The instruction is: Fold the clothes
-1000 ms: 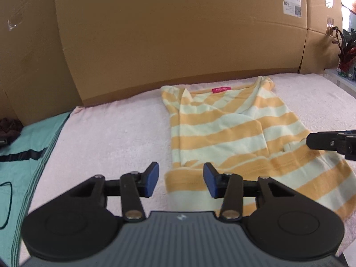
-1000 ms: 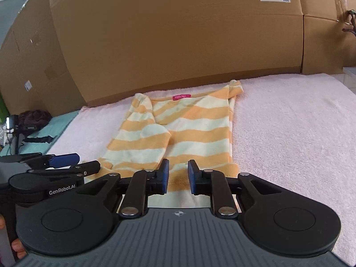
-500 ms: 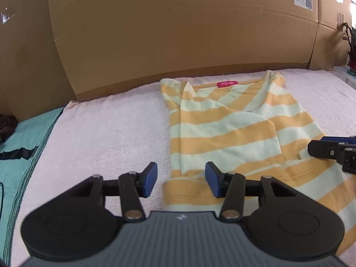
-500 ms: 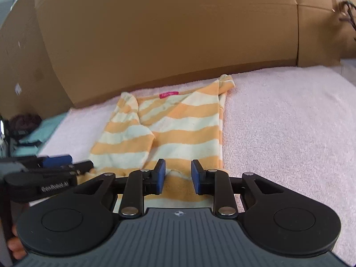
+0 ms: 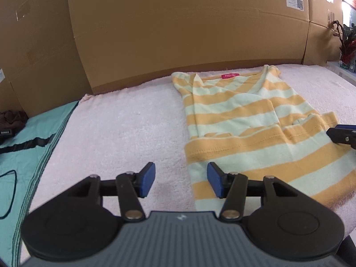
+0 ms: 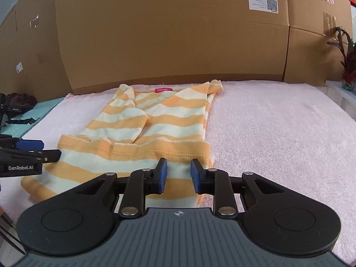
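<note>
Both hand-held grippers farther from shirt.

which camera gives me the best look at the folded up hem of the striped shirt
The right wrist view. The folded-up hem runs unbroken across the frame just beyond the open right claw, stitching visible. In the left wrist view the hem lies off to the right and slants away past the open left claw.
</note>
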`<state>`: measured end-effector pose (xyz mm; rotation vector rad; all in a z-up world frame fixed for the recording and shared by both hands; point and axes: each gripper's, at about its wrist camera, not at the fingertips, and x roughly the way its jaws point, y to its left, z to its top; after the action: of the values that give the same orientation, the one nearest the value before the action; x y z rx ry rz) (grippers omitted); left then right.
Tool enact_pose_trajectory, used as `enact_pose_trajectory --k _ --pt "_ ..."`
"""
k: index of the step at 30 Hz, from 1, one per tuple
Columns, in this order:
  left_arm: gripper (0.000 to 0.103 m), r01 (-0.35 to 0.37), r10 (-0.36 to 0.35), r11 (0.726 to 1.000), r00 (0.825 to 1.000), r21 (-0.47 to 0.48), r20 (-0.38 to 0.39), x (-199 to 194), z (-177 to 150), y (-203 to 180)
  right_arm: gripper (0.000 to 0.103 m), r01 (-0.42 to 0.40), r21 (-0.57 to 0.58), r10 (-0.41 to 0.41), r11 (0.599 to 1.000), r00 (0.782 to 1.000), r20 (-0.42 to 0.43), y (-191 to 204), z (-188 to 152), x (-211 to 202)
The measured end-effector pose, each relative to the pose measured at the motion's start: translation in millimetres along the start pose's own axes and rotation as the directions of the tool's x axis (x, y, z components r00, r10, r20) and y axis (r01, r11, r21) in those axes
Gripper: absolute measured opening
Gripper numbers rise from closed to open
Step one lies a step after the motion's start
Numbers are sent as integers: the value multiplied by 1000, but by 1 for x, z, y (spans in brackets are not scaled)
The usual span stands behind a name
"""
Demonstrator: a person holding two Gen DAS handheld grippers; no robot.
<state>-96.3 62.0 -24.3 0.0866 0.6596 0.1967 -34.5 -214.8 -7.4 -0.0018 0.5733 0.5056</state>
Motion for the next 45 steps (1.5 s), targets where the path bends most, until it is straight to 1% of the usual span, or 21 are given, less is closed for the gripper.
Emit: enact_pose_trajectory --k 3,4,7,10,11,13,14,15,16,21,23,26,28,31,34,35,37,38,39,43,45 --pt "55 -3 3 1000 1000 8 18 -9 -1 4 25 -35 44 33 998 999 43 -5 6 -19" --pt "59 -6 6 1000 1000 12 25 -12 -1 6 26 -41 52 39 998 999 36 -6 6 -18" --pt "61 7 -7 1000 1000 6 17 -3 -4 4 26 -56 89 57 994 998 -8 -8 1 -3" --pt "61 14 -14 1000 1000 7 23 -3 -6 5 25 -61 75 58 995 998 30 -9 -5 -8" --pt "61 30 -30 1000 999 9 21 -9 -10 9 27 -78 96 74 992 996 48 -13 -6 -17" --pt "62 67 -67 998 998 12 17 -23 -22 18 30 -121 84 117 989 991 61 -23 -10 -39" --pt "63 86 -86 996 996 13 14 -30 -27 23 32 -123 66 120 990 992 47 -26 -14 -49" --pt "68 104 -104 994 994 14 12 -37 -33 27 35 -122 63 120 991 992 32 -30 -20 -58" --pt "70 122 -123 992 992 15 9 -44 -38 32 35 -127 72 126 989 992 17 -33 -26 -64" --pt "71 216 -216 976 976 -19 8 -59 -58 33 37 -165 90 166 982 986 -1 -34 -42 -69" --pt "72 275 -276 961 961 -35 -13 -54 -60 28 39 -180 98 182 979 983 -9 -34 -48 -71" --pt "76 271 -271 963 962 1 -9 -53 -61 17 49 -199 70 200 978 980 -6 -26 -48 -67" --pt "78 290 -290 957 957 -6 -4 -52 -61 15 51 -202 20 202 979 979 1 -18 -47 -64" --pt "77 313 -313 950 950 3 3 -52 -60 12 51 -181 -82 181 980 984 -6 -5 -49 -58" --pt "73 298 -299 954 954 40 4 -48 -59 7 51 -142 -177 145 974 989 6 4 -54 -55" --pt "71 305 -306 951 952 49 3 -48 -58 6 51 -131 -201 137 971 991 12 6 -56 -55" --pt "58 324 -325 944 946 66 2 -48 -56 4 49 -128 -208 136 970 990 26 5 -57 -56" --pt "56 328 -329 942 944 74 0 -49 -56 3 45 -127 -207 136 970 990 32 4 -57 -58" --pt "56 332 -333 940 943 81 -1 -49 -55 2 41 -126 -205 137 971 990 38 3 -58 -59" --pt "56 347 -349 934 937 83 12 -48 -57 5 42 -133 -193 145 972 988 52 1 -61 -60" --pt "60 354 -357 931 934 85 22 -48 -58 6 42 -135 -200 149 970 987 61 1 -62 -60"
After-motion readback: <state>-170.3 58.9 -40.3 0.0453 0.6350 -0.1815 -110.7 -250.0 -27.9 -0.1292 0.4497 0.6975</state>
